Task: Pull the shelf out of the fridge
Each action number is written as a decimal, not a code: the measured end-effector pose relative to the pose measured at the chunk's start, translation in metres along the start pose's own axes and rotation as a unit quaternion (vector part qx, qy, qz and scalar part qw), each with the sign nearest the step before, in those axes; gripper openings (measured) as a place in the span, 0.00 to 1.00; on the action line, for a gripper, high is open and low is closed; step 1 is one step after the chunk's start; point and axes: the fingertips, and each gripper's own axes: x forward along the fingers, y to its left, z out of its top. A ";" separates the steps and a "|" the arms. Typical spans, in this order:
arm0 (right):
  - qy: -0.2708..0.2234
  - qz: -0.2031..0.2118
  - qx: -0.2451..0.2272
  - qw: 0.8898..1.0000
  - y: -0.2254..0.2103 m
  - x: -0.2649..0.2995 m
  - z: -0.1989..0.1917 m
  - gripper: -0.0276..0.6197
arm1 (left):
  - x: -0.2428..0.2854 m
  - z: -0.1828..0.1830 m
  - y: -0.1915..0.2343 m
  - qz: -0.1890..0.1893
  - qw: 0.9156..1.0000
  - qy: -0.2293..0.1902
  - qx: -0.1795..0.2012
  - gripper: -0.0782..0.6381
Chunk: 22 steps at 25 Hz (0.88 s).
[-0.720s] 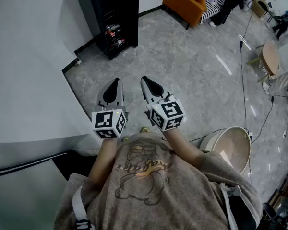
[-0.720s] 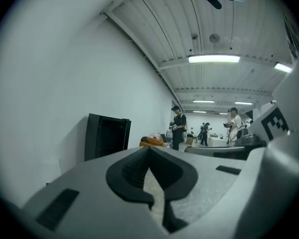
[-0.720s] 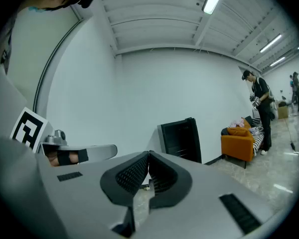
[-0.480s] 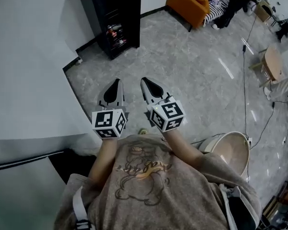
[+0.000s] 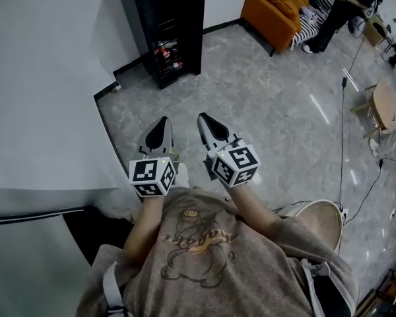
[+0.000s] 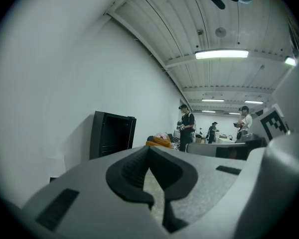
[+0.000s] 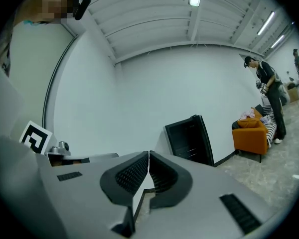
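Fridge (image 5: 171,28) far, against wall, well apart from tongs. Left tongs (image 5: 161,125) and right tongs (image 5: 206,121) both closed, empty. Suggest: walk up first, open tongs, grip shelf (image 5: 169,53) front edge, pull straight and level.

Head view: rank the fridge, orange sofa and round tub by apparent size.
1. Black fridge: largest.
2. Orange sofa and round tub: look alike. The tub is nearer the camera and partly hidden, so I won't rank them.

Grey, black-padded left gripper (image 5: 162,124) and right gripper (image 5: 206,119) bear black-and-white marker cubes (image 5: 152,175); the person wears a taupe cartoon-print T-shirt (image 5: 204,249).
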 end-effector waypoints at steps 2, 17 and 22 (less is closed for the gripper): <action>0.003 0.001 0.002 1.000 -0.006 0.005 -0.002 0.08 | 0.009 0.000 0.000 -0.001 1.000 -0.001 0.001 0.12; 0.023 -0.016 0.012 1.000 -0.066 0.085 -0.004 0.08 | 0.102 0.004 0.050 -0.008 1.000 0.011 -0.017 0.12; 0.028 -0.021 0.013 0.999 -0.081 0.122 0.001 0.08 | 0.137 0.014 0.077 -0.013 1.000 0.014 -0.023 0.12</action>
